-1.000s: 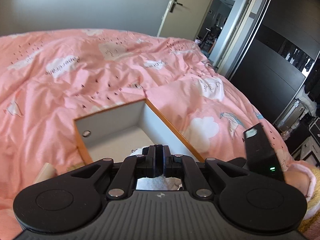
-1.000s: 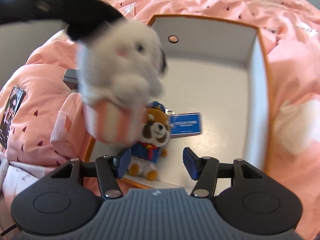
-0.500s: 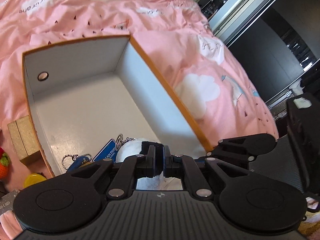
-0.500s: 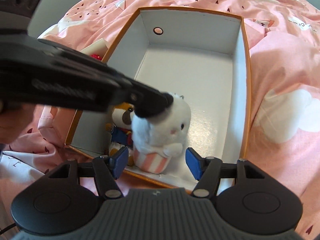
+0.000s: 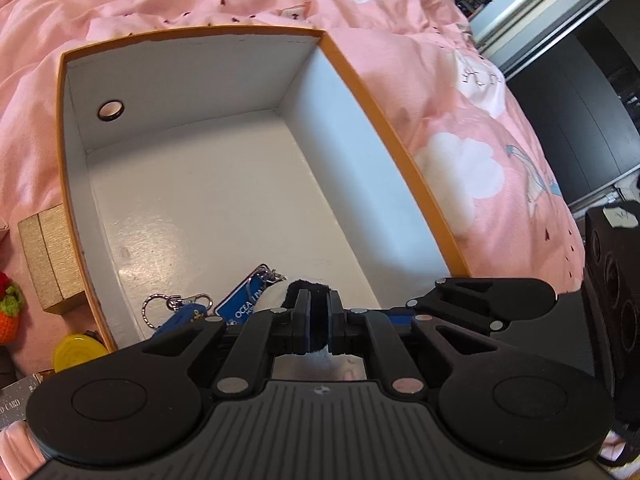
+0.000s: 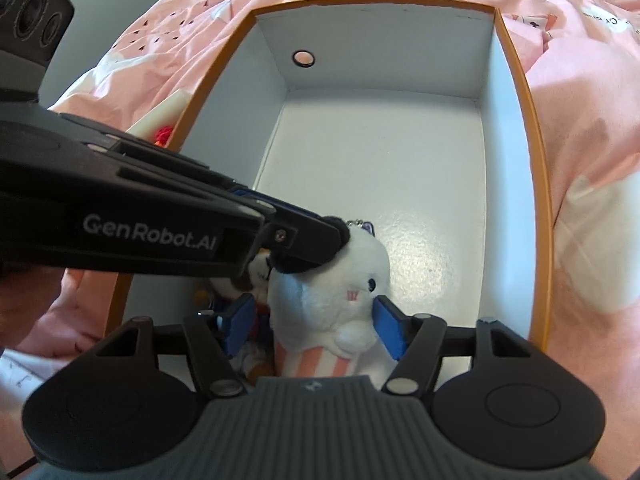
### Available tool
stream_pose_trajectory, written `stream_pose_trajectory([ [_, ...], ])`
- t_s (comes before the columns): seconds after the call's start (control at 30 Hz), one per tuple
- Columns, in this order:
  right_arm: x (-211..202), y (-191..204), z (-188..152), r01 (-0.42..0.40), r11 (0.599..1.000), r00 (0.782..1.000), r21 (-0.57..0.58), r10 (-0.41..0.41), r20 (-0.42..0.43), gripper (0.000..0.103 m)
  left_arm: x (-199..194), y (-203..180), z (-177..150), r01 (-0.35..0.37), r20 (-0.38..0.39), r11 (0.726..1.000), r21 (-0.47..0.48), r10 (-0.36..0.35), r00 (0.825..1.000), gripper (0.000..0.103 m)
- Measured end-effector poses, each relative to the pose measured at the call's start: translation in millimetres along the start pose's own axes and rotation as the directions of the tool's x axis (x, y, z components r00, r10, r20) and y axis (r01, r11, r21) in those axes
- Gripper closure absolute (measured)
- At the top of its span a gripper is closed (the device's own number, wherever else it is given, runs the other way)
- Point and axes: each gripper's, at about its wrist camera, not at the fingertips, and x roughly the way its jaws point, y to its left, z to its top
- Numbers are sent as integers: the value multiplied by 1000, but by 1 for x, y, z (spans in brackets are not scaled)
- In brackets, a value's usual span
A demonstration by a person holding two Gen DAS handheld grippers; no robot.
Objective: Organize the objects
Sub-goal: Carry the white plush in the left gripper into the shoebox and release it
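An orange-rimmed white box (image 5: 376, 128) (image 6: 516, 80) lies open on the pink bed. My left gripper (image 5: 318, 320) is shut on the black ear of a white plush toy (image 6: 340, 300) with a pink striped base, holding it low inside the box's near end. The left gripper (image 6: 320, 240) reaches in from the left in the right wrist view. A red-panda plush (image 6: 256, 276) lies beside it, mostly hidden, with its blue tag (image 5: 244, 308) and key ring (image 5: 160, 308) showing. My right gripper (image 6: 316, 328) is open, its blue pads either side of the white plush, with no visible grip.
Left of the box lie a gold box (image 5: 48, 256), a yellow disc (image 5: 78, 350), a crocheted strawberry (image 5: 10, 312) and a card (image 5: 12, 400). A pink cloud-print duvet (image 5: 460, 120) surrounds the box. Dark wardrobes (image 5: 580, 100) stand to the right.
My left gripper has carried the white plush from above the box down into its near end, beside the red-panda plush. The right gripper stayed open at the near rim.
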Motion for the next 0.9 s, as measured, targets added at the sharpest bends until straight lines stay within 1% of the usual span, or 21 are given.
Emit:
stream_pose_trajectory([
  [0.07,4,-2,2,15,1000,1000,19,-16,10,34,1,5,2,8,-1,1000,-18,-8,1000,91],
  [0.1,7,-3,3,24,999,1000,29,-24,9,35,1,7,2,20,-3,999,-27,-20,1000,88],
  [0.13,11,-5,3,35,999,999,40,-35,-3,39,1,10,2,34,-7,999,-40,-34,999,88],
  [0.17,13,-6,3,31,998,1000,52,-30,-7,39,0,13,2,44,-8,998,-53,-45,999,86],
  [0.23,13,-7,3,26,998,1000,60,-25,-9,43,-6,16,1,38,4,998,-56,-38,999,76],
  [0.27,12,-5,4,29,998,1000,51,-28,-14,44,-9,16,0,14,6,999,-45,-14,1000,66],
  [0.3,10,-3,3,32,999,999,34,-31,-18,45,-12,16,-2,0,10,1000,-29,0,1000,63],
  [0.43,8,-1,2,31,999,999,16,-30,-19,47,-29,14,-12,27,39,1000,5,-28,999,63],
  [0.47,7,-1,3,18,1000,1000,24,-18,-21,47,-34,15,-15,25,53,1000,10,-26,998,63],
  [0.53,5,-3,5,-48,996,998,73,50,-28,49,-44,17,-19,14,88,1000,10,-15,996,63],
  [0.67,10,-4,5,-18,996,999,91,22,-43,49,-61,24,-20,12,134,1000,-18,-10,991,63],
  [0.77,17,-4,4,-2,994,999,107,7,-44,49,-71,24,-20,2,163,1000,-20,1,987,63],
  [0.87,16,4,3,24,997,999,76,-21,-35,48,-81,22,-22,-15,195,1000,-4,15,981,63],
  [0.9,15,6,2,31,997,999,71,-29,-26,47,-85,21,-24,-28,205,1000,5,26,978,63],
])
